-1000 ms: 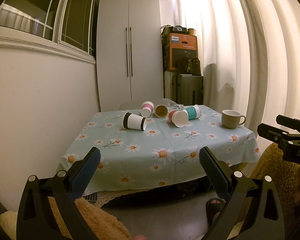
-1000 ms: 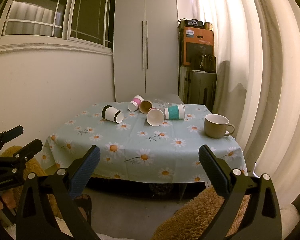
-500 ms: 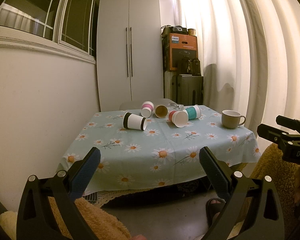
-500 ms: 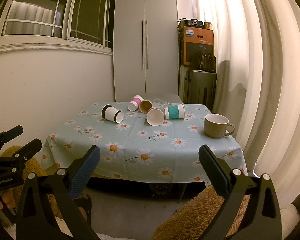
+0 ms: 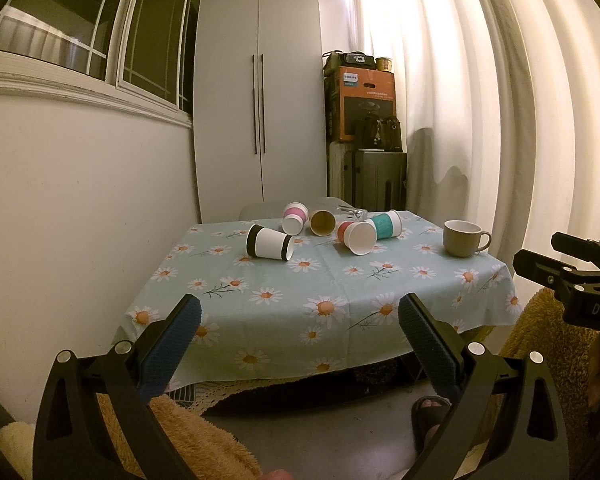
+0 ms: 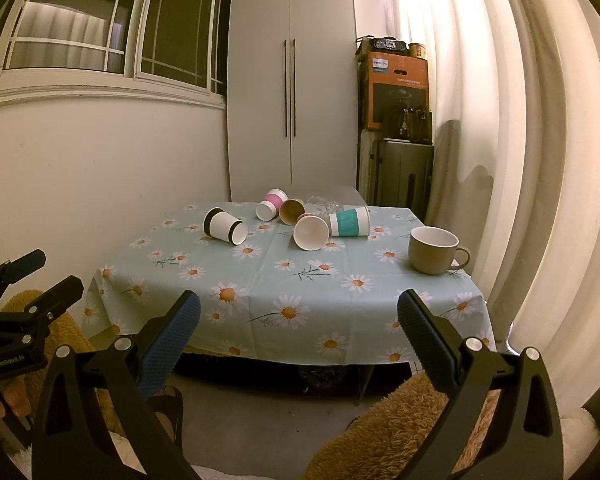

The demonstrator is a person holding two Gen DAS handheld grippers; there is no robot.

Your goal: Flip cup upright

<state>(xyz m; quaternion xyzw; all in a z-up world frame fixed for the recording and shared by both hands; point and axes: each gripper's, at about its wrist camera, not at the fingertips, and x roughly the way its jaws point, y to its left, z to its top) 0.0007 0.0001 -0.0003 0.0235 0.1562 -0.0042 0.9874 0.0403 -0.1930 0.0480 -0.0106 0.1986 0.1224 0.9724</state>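
Several paper cups lie on their sides at the far middle of the table: a black-banded cup [image 5: 270, 242] [image 6: 225, 232], a pink-banded cup [image 5: 293, 218] [image 6: 271, 205], a brown cup [image 5: 322, 222] [image 6: 292, 211], a red-banded cup [image 5: 356, 237] [image 6: 311, 232] and a teal-banded cup [image 5: 385, 225] [image 6: 350, 222]. My left gripper [image 5: 298, 322] is open and empty, short of the table's near edge. My right gripper [image 6: 299, 318] is open and empty, also short of the near edge.
A tan mug [image 5: 462, 239] [image 6: 436, 250] stands upright at the table's right. The daisy tablecloth [image 5: 300, 292] [image 6: 284, 280] hangs over the near edge. A clear glass [image 6: 326, 202] lies behind the cups. A wall is on the left, a curtain on the right, a cupboard behind.
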